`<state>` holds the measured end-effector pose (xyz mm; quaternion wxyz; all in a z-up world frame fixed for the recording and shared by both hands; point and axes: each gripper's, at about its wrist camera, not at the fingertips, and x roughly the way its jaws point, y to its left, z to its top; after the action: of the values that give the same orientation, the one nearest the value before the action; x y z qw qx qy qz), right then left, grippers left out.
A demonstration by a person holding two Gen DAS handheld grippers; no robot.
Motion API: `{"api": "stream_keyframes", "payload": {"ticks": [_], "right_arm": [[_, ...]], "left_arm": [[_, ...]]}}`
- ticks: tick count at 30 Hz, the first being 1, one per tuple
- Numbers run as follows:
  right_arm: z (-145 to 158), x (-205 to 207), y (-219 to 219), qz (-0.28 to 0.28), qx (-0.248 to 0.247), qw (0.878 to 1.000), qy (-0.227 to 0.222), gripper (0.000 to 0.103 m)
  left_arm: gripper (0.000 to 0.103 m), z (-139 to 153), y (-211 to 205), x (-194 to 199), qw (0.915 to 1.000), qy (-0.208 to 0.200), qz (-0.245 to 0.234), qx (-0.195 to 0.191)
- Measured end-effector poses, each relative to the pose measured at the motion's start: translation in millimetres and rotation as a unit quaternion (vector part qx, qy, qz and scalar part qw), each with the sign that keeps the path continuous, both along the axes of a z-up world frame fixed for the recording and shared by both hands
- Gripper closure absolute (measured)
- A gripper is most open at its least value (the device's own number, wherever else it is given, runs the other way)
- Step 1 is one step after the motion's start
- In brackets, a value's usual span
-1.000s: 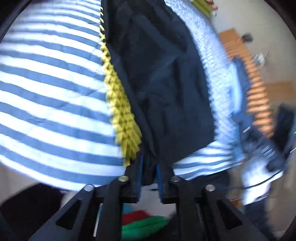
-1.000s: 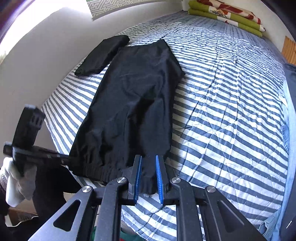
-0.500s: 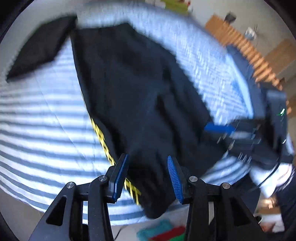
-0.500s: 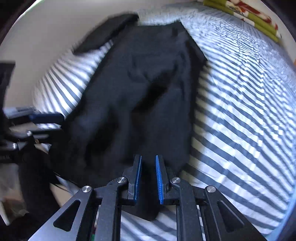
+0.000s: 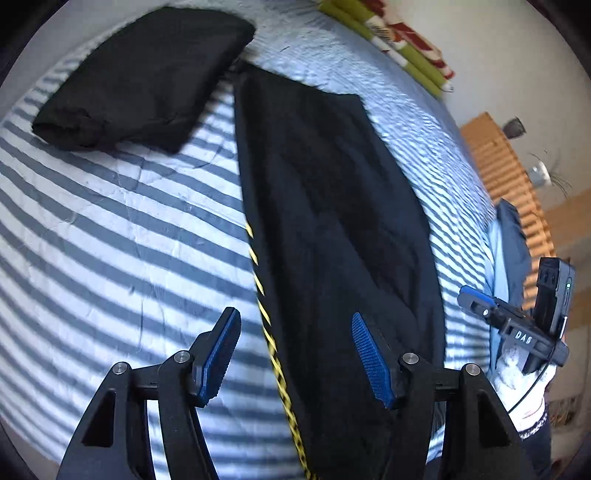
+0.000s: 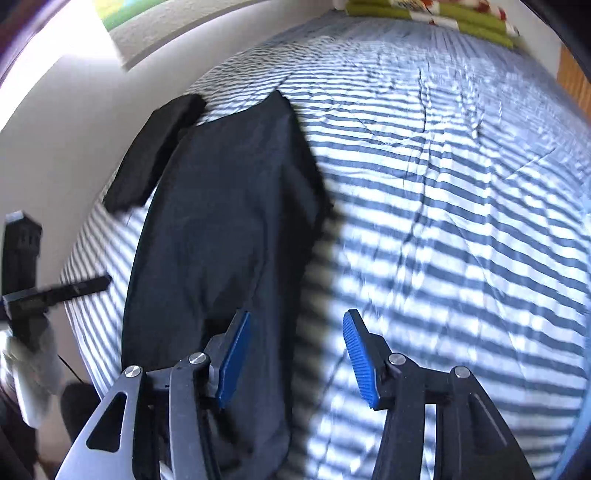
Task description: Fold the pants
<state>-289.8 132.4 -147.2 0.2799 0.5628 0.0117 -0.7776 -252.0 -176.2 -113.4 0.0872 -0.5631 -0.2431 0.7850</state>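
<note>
Striped blue-and-white quilted bedspread (image 6: 443,192) is covering a wide bed and filling most of both wrist views, with a white wall running along its far left side.

Item: long black pants with a yellow-and-black twisted cord along one side seam (image 5: 332,229). They are lying flat and lengthwise on the bedspread, stretching straight ahead of both grippers. In the left wrist view the near end is passing under the right finger, and the cord is running between the two fingers. In the right wrist view the pants are lying under and ahead of the left finger.

Item: left gripper with blue ribbed pads (image 5: 295,354). Its jaws are standing wide apart, gripping nothing, hovering over the near end of the pants.

Item: right gripper with blue ribbed pads (image 6: 295,358). Its jaws are likewise spread wide, holding nothing, straddling the right edge of the pants and the bare bedspread beside it. It is also showing far to the right of the left gripper, held in a white-gloved hand (image 5: 517,369).

Item: folded black garment bundle (image 5: 140,77). It is resting ahead and to the left of the left gripper, just beside the far end of the pants.

Item: green, red and white folded blankets (image 6: 443,14). They are lying stacked at the far end of the bed.
</note>
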Motion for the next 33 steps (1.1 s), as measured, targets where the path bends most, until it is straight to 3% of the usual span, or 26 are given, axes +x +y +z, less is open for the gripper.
{"api": "stream_keyframes", "payload": {"ticks": [3, 9, 14, 16, 18, 19, 23, 24, 25, 27, 30, 33], "right_arm": [[-8.8, -17.1, -3.9, -0.017, -0.005, 1.0, -0.006, 0.056], [-31.3, -33.2, -20.4, 0.024, 0.017, 0.999, -0.041, 0.056], [-43.1, -44.1, -23.2, 0.019, -0.015, 0.997, -0.071, 0.056], [-45.9, -49.0, -23.0, 0.015, -0.037, 0.996, -0.083, 0.056], [-47.7, -53.9, -24.3, 0.012, -0.059, 0.994, -0.091, 0.056], [-48.2, -54.6, -26.0, 0.015, -0.063, 0.994, -0.091, 0.059], [-49.1, -49.2, -27.0, 0.019, -0.064, 0.994, -0.082, 0.074], [-50.5, -48.0, -26.3, 0.019, -0.068, 0.994, -0.085, 0.08], [-53.1, -48.4, -23.9, 0.019, -0.078, 0.992, -0.099, 0.095], [-54.3, -48.5, -18.1, 0.012, -0.092, 0.99, -0.11, 0.097], [-41.4, -43.1, -14.1, 0.009, -0.108, 0.99, -0.094, 0.098], [-18.0, -34.4, -6.8, 0.006, -0.147, 0.986, -0.082, 0.098]], "left_arm": [[0.038, -23.1, 1.1, -5.4, 0.999, -0.027, 0.009, 0.034], [0.039, -31.7, 8.1, -10.9, 0.999, -0.017, -0.019, 0.036], [0.055, -40.5, 8.5, -21.8, 0.9988, -0.009, -0.026, 0.04], [0.072, -42.9, 8.0, -22.9, 0.9987, -0.007, -0.029, 0.04], [0.083, -50.6, 5.7, -24.0, 0.9985, -0.007, -0.024, 0.05], [0.09, -54.3, 4.0, -24.5, 0.9981, -0.009, -0.019, 0.059], [0.098, -62.1, 4.2, -17.7, 0.9959, -0.001, -0.016, 0.089], [0.098, -60.8, 5.2, -15.1, 0.9963, 0.007, -0.016, 0.084], [0.099, -59.5, 5.5, -13.4, 0.9965, 0.011, -0.017, 0.081], [0.099, -57.0, 7.3, -11.1, 0.9955, 0.022, -0.011, 0.092], [0.1, -46.6, 7.8, -8.2, 0.9925, 0.043, -0.005, 0.114], [0.1, -14.1, 5.4, 3.8, 0.9887, 0.087, -0.007, 0.122]]}}
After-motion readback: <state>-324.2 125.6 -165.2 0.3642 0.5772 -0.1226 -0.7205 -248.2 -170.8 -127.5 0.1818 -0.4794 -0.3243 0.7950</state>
